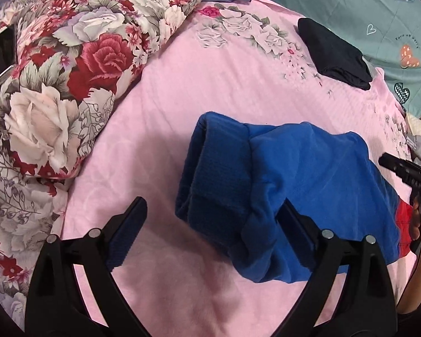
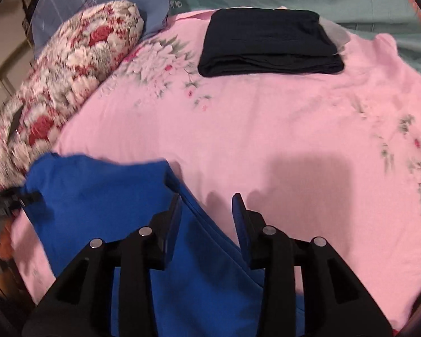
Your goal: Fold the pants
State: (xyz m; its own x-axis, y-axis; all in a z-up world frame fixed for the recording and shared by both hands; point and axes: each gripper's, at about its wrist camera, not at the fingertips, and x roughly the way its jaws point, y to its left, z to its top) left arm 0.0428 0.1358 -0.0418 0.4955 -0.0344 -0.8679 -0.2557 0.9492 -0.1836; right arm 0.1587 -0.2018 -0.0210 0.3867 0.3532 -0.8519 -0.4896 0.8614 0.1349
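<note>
The blue pants (image 1: 280,185) lie folded in a thick bundle on the pink sheet (image 1: 182,98), with a red patch at the right end. My left gripper (image 1: 210,216) is open above the bundle's near left end; its right finger (image 1: 297,224) touches the cloth. In the right wrist view the blue pants (image 2: 103,205) lie at the lower left. My right gripper (image 2: 207,210) is open over their right edge, holding nothing. The right gripper also shows in the left wrist view (image 1: 407,171) at the far right.
A floral quilt roll (image 1: 56,84) lies along the left side. A folded black garment (image 2: 269,42) sits at the far side of the sheet. A teal patterned blanket (image 1: 379,14) lies behind and right. A blue pillow (image 2: 98,8) is at the back left.
</note>
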